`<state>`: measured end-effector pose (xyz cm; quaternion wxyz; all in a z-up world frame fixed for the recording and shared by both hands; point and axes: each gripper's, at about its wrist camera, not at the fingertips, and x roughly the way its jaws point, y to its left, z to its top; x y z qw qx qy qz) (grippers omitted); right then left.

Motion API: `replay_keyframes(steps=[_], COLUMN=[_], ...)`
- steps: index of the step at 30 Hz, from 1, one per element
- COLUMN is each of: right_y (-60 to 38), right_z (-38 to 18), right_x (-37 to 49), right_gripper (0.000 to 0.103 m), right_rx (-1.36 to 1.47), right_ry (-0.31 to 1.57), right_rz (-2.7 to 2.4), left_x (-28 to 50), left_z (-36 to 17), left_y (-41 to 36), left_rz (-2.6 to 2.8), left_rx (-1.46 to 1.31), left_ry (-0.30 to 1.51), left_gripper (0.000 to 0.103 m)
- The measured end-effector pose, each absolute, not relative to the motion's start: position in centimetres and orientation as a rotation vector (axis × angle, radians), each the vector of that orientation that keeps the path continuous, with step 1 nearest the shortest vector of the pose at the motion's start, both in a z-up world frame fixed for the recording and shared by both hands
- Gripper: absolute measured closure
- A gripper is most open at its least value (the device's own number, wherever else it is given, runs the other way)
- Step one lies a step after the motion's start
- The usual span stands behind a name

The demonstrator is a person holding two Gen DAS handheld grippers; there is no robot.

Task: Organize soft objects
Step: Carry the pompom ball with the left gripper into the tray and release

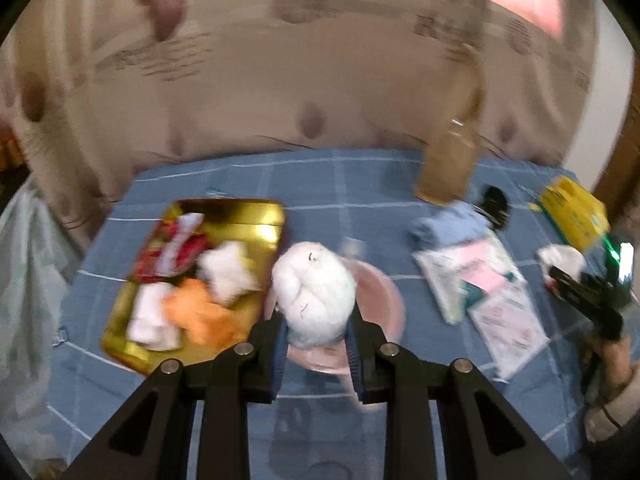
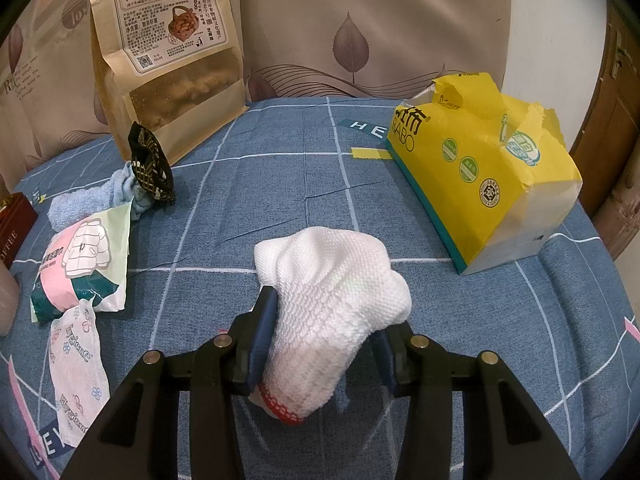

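Left gripper [image 1: 316,344] is gripping a white rolled cloth bundle [image 1: 314,292], jaws closed partway against its lower end, holding it up above a pink bowl [image 1: 384,300]; bundle's long axis is running away from the camera, rounded end pointing forward. Left view is motion-blurred. Gold tray [image 1: 240,216] is sitting just left of the bowl on the blue checked tablecloth [image 1: 320,188], holding an orange cloth [image 1: 200,312], white cloths [image 1: 228,272] and a red item [image 1: 176,252].

Right gripper [image 2: 324,340] is holding a white knit glove [image 2: 332,300] between half-closed jaws, red-trimmed cuff [image 2: 280,408] pointing back toward the camera, other end pointing forward and slightly left, long axis along the fingers. Yellow tissue pack [image 2: 480,160] is lying ahead right, brown snack bag [image 2: 168,60] standing far left, light blue cloth [image 2: 92,200] with a black patterned item [image 2: 150,164] beside it, wipes packets [image 2: 80,272] at left
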<state>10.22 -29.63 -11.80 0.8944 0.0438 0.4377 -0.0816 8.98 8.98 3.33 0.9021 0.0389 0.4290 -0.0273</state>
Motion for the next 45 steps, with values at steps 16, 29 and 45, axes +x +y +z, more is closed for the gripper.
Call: replay_keyframes(steps=[16,29,45], right_y=[-29.7,-29.6,-29.7], right_z=[-11.8,-11.8,-11.9], right_x=[10.2,10.2,10.0], right_gripper=[0.061,0.060,0.060], right_rx=[0.085,0.083,0.047], right_ry=[0.907,0.906,0.907], right_rz=[-0.171,-0.173,-0.184], left_x=[12.7,13.0,11.8], left_z=[0.6,-2.8,-3.0], left_y=[21.6,22.2,22.2], left_rz=[0.194,0.175,0.111], left_rx=[0.010,-0.035,-0.041], left_ry=[0.960,1.035,1.035], left_gripper=[0.077,0.075,0.047])
